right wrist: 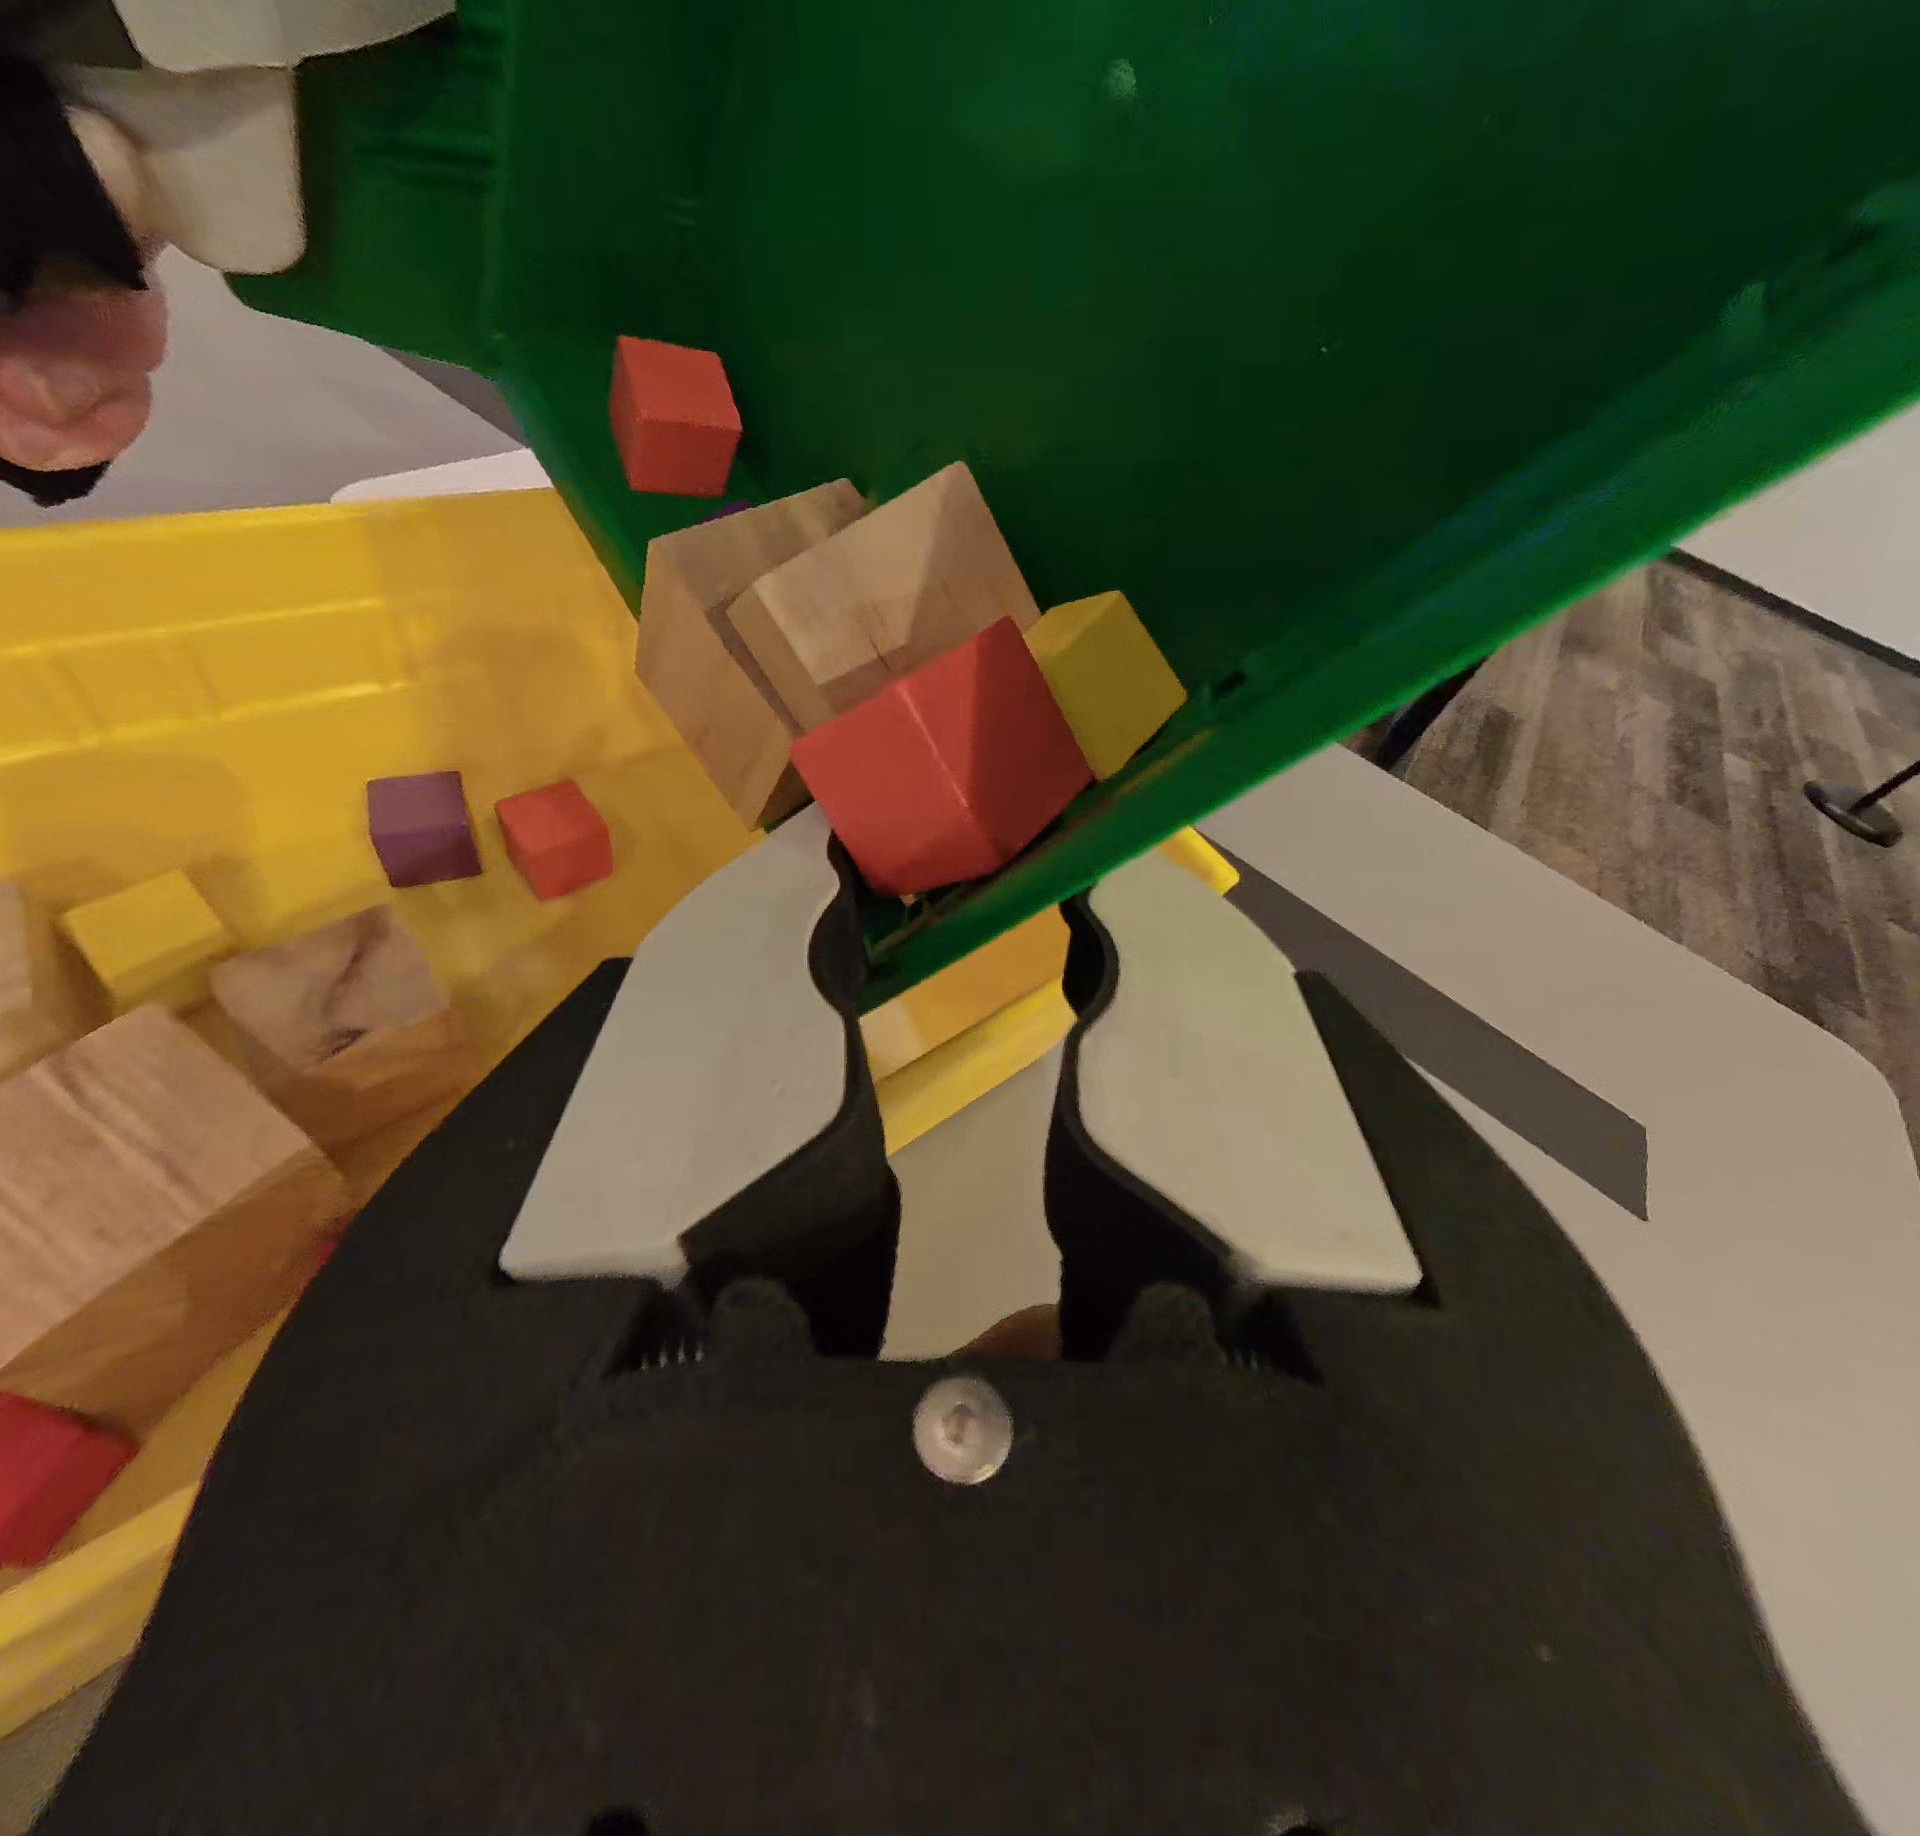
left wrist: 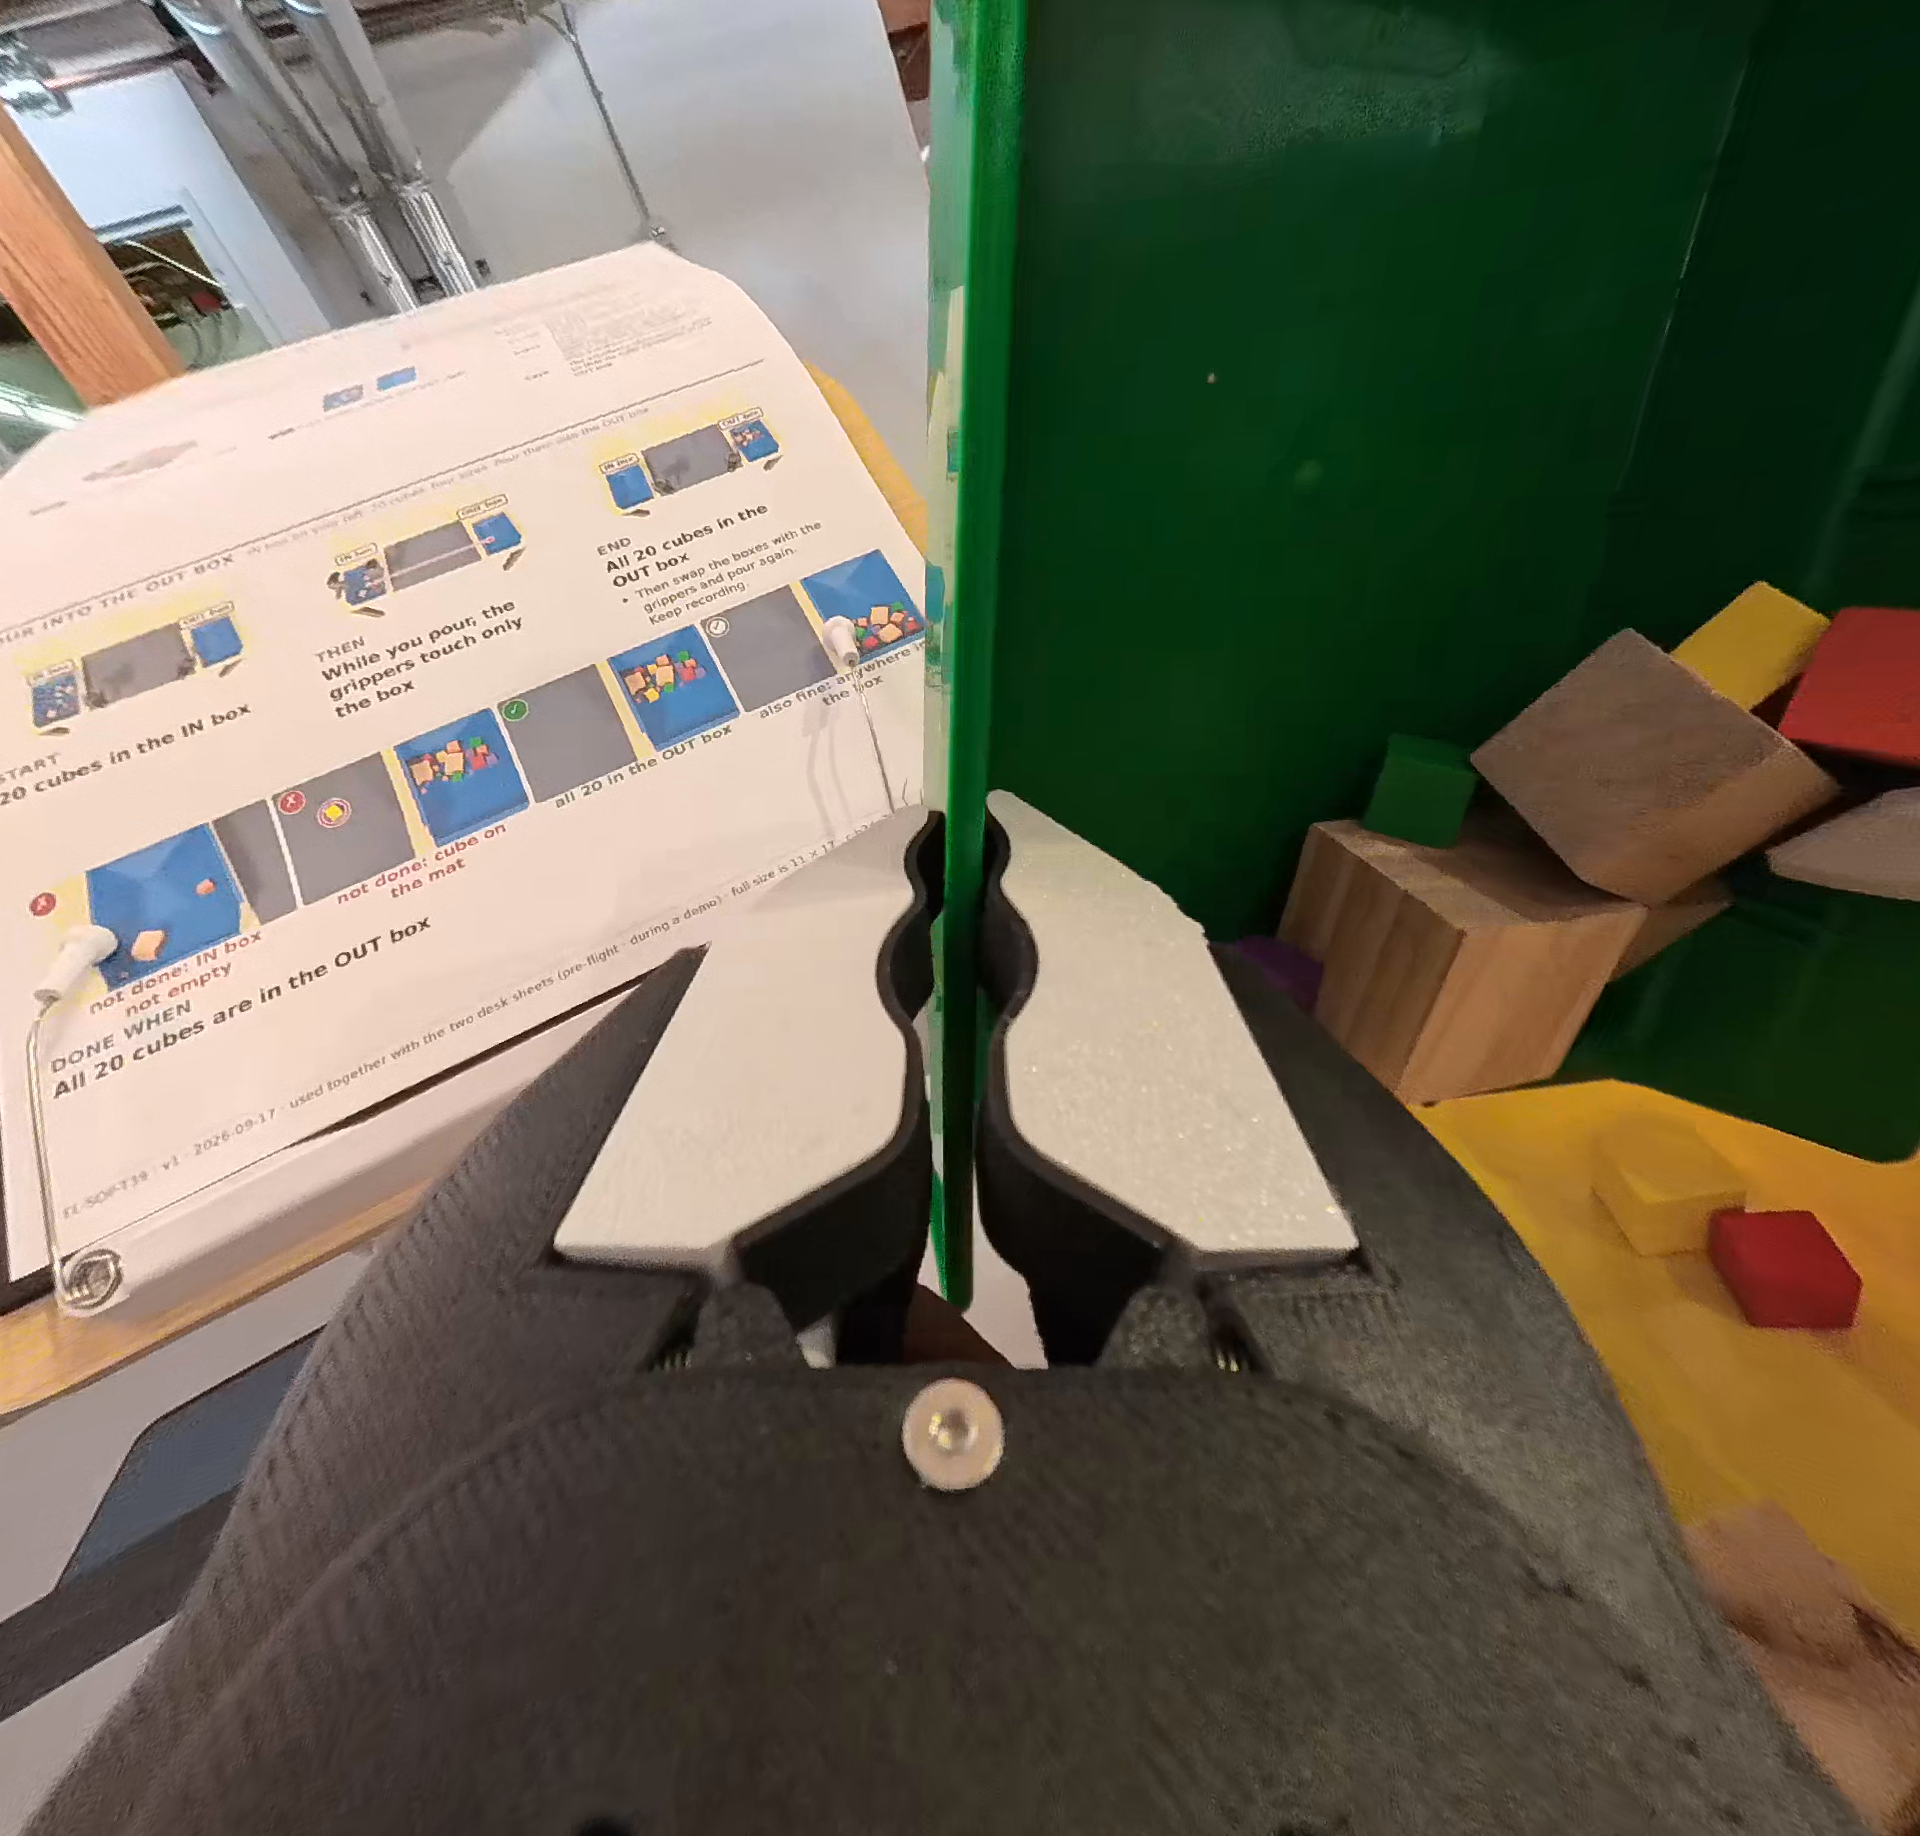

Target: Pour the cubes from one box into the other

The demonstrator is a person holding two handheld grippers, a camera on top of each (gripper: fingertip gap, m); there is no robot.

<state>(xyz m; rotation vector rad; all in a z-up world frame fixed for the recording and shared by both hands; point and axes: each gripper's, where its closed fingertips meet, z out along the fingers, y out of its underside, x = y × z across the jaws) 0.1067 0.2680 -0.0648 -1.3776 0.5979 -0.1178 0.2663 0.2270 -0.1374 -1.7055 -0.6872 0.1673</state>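
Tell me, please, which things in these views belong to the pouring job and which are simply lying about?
Part of the job:
- green box, tipped, held by the left gripper and right gripper
- yellow box beneath
- cubes sliding out, others already in the yellow box

Just lying about:
- instruction sheet on its stand
- grey table

**Count of boxes, cubes and grippers**

Two boxes show: one green box [right wrist: 1195, 259] in the upper half of the right wrist view, one yellow box [right wrist: 239, 643] at left. At the green box's lower corner sit five cubes: two red [right wrist: 940, 758], two plain wood [right wrist: 883, 581], one yellow [right wrist: 1107, 674]. Inside the yellow box, at least eight cubes: three wood [right wrist: 135, 1194], one purple [right wrist: 421, 828], two red [right wrist: 554, 839], one yellow [right wrist: 140, 936]. Two grippers appear: one [right wrist: 961, 913] at centre, another [right wrist: 208, 103] upper left.
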